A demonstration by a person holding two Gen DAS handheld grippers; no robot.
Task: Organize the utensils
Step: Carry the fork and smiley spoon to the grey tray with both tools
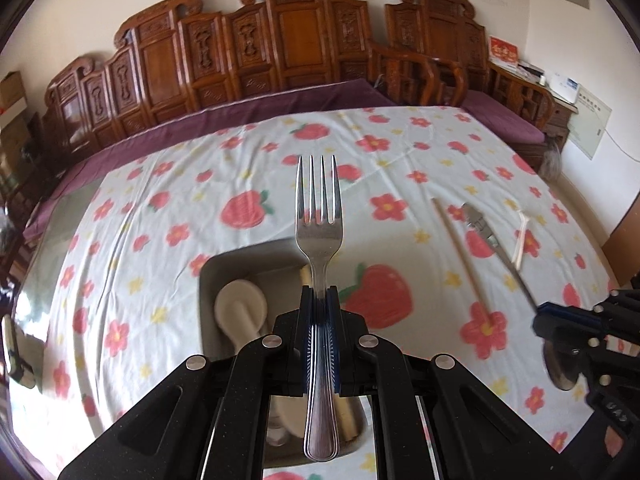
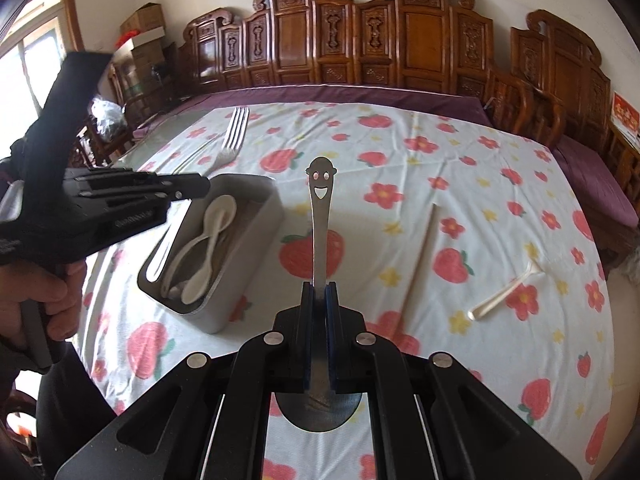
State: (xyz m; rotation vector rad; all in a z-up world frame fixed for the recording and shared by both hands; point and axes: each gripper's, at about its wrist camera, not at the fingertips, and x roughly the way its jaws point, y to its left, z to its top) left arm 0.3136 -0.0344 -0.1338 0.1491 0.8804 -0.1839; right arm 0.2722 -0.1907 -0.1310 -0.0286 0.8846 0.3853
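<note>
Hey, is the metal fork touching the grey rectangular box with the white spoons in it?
Apart. The right wrist view shows the metal fork raised clear of the grey box in the left gripper.

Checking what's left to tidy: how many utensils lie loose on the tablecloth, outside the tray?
2: a wooden chopstick right of the tray, and a cream plastic spoon further right. More could lie outside the frames.

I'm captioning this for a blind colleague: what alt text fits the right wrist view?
The right claw grips a metal spoon, smiley-face handle pointing away, above a strawberry tablecloth. At left, a grey box holds white spoons.
</note>
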